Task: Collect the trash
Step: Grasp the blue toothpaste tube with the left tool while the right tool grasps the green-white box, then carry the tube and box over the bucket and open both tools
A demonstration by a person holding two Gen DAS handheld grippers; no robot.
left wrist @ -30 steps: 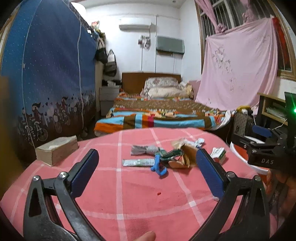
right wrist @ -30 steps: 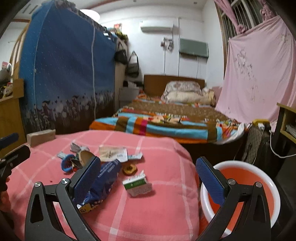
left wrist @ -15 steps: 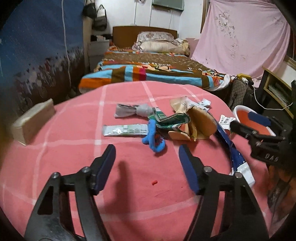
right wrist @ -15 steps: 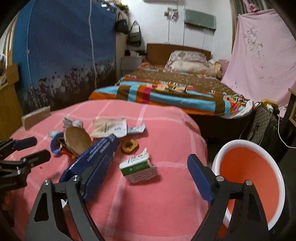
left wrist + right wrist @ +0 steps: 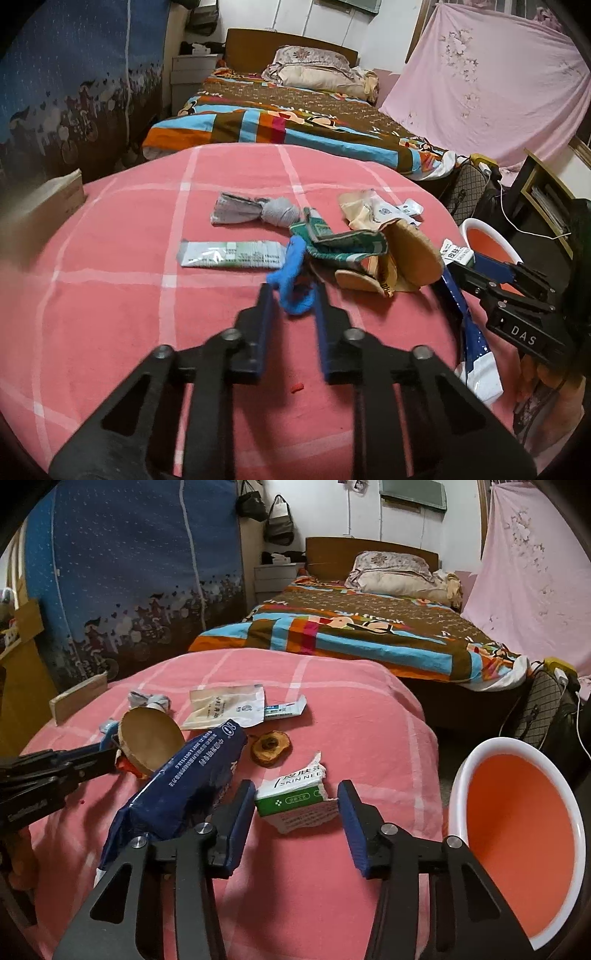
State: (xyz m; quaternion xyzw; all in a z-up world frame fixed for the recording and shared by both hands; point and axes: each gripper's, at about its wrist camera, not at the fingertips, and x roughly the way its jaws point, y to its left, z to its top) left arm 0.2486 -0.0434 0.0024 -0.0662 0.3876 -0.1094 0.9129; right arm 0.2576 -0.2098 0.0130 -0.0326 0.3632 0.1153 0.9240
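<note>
Pink checked bedcover (image 5: 122, 295) carries the litter, bunched in one patch toward its right side; orange basin (image 5: 517, 812) sits off the right edge, low beside the bed, likely the drop point since it is within easy reach of the right hand

Left gripper (image 5: 293, 295): jaws drawn in to a narrow gap, pinching the near end of the blue scrap (image 5: 291, 273). Scrap is soft and limp, its far end running in under the green wrapper (image 5: 343, 245), so taking the free near end makes sense; a lift may drag the wrapper along

Right gripper (image 5: 295, 801): jaws have just been closing, now half-wide, standing either side of the torn green-and-white carton (image 5: 295, 801). Left pad looks against the carton's edge, right pad just short of the ragged side; cannot tell if it bears yet. Judged not gripped so far

Around it: dark blue pouch (image 5: 184, 775) lying just left of the right gripper, dried fruit slice (image 5: 270, 747) beyond the carton, brown paper disc (image 5: 151, 736) near the left gripper's tip, flat foil sachet (image 5: 232, 254) far left of the pile, grey twisted wrapper (image 5: 255, 210) behind it. All still on the cover; basin looks empty
</note>
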